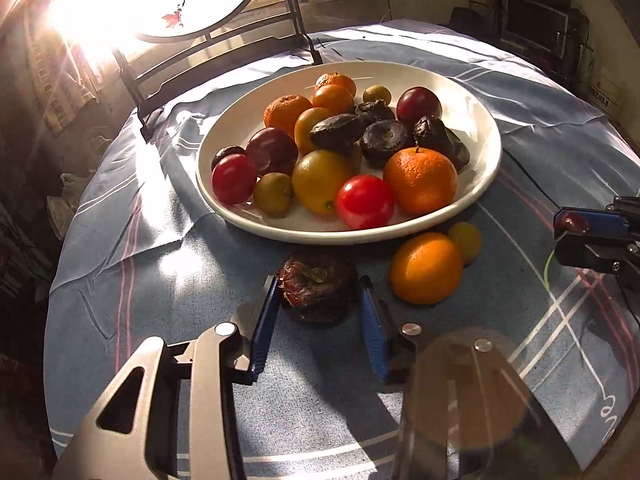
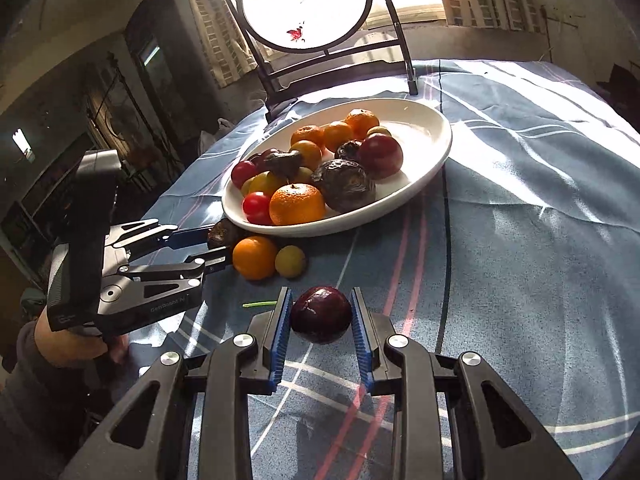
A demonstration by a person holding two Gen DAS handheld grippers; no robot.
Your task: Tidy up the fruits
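Note:
A white plate (image 1: pixel 476 92) holds several fruits: oranges, red tomatoes, dark plums, dark wrinkled fruits. My left gripper (image 1: pixel 320 300) is shut on a dark wrinkled fruit (image 1: pixel 316 284) on the cloth, just in front of the plate; it also shows in the right wrist view (image 2: pixel 218 246). My right gripper (image 2: pixel 321 312) is shut on a dark red plum (image 2: pixel 321 314) and holds it a little above the cloth; it shows at the right edge of the left wrist view (image 1: pixel 560 230). An orange (image 1: pixel 426 268) and a small green-yellow fruit (image 1: pixel 466 240) lie on the cloth by the plate's near rim.
The round table wears a blue striped cloth (image 2: pixel 520 240). A dark metal chair (image 2: pixel 320 60) stands behind the plate, against a bright window. A green stem (image 2: pixel 260 303) lies on the cloth. Dark furniture (image 2: pixel 100 120) stands to the left.

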